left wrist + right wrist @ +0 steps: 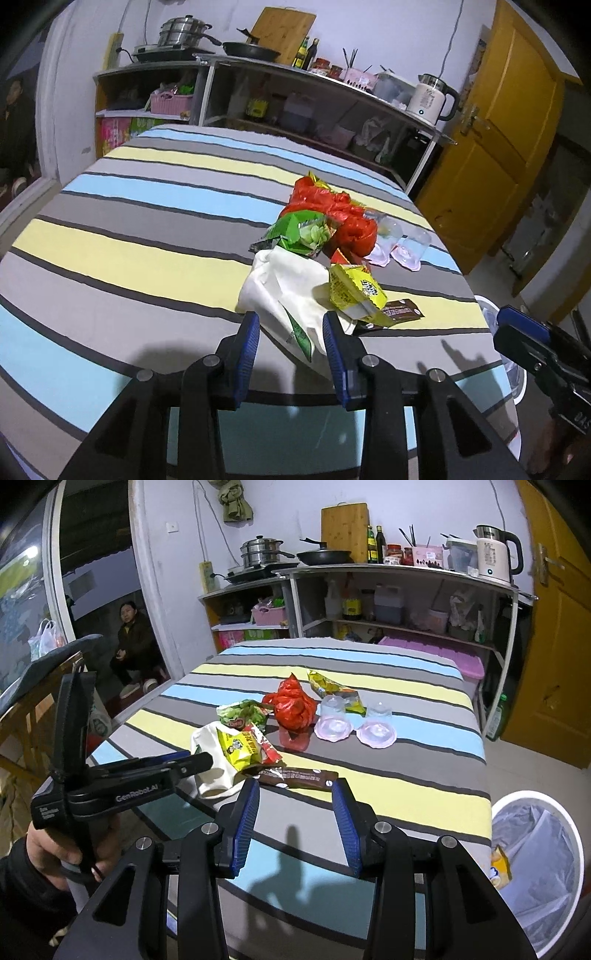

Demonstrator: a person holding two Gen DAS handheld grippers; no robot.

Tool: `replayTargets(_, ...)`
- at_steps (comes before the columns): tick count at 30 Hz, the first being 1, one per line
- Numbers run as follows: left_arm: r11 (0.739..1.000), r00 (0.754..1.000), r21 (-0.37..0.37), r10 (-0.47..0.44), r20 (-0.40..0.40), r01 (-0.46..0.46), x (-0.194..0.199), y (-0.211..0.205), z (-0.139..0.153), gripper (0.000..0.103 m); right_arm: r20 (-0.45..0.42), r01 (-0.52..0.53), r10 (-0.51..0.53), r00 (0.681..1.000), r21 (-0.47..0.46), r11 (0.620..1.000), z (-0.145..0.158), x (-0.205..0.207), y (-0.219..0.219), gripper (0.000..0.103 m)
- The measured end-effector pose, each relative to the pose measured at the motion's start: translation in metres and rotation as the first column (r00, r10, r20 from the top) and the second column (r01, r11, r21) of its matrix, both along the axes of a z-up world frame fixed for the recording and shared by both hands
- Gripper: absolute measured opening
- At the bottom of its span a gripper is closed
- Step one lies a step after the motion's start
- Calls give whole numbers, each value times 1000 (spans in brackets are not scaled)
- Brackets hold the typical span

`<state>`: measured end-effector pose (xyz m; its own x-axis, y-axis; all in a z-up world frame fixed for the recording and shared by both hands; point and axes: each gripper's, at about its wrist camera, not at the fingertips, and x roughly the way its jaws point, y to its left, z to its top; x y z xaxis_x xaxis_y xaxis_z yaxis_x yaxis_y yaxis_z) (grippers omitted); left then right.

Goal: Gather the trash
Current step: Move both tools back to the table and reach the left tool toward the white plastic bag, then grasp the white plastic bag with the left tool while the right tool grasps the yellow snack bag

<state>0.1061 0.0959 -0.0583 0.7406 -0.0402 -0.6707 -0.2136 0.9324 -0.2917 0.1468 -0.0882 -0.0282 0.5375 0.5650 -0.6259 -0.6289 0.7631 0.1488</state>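
Left wrist view shows the left gripper with jaws parted around the white bag, not pinching it, the right gripper wide before the brown wrapper near the table edge, where a nudge could knock litter beside the bin.

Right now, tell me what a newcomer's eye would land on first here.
The crumpled red plastic bag stands out mid-table on the striped tablecloth, ringed by snack wrappers and two upturned clear cups. Nearer, the open left gripper straddles a white bag, and the open right gripper faces a brown wrapper. A lined white bin waits at right.
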Motion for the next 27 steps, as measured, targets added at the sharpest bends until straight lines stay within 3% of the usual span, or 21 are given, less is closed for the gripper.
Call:
replayTargets(2, 1000, 1000, 8, 4, -7, -4, 4, -1, -2, 35, -1, -1, 1, 1000, 0, 1000, -1, 2, 1, 42)
replayTargets(5, 1000, 1000, 16, 5, -16, -5, 8, -2, -5, 18, -5, -7, 7, 1000, 3, 1000, -2, 5, 3, 42)
replayTargets(6, 1000, 1000, 15, 5, -16, -5, 7, -1, -6, 17, -5, -12, 12, 1000, 5, 1000, -2, 6, 4, 42)
replayTargets(14, 1000, 999, 14, -26, 26, 26, -3, 6, 5, 10, -17, -75, 76, 997, 6, 997, -6, 12, 28, 42)
replayTargets(27, 999, 998, -2, -41, 39, 41, -12, 10, 9, 10, -66, -187, 186, 980, -6, 982, -20, 2, 69, 48)
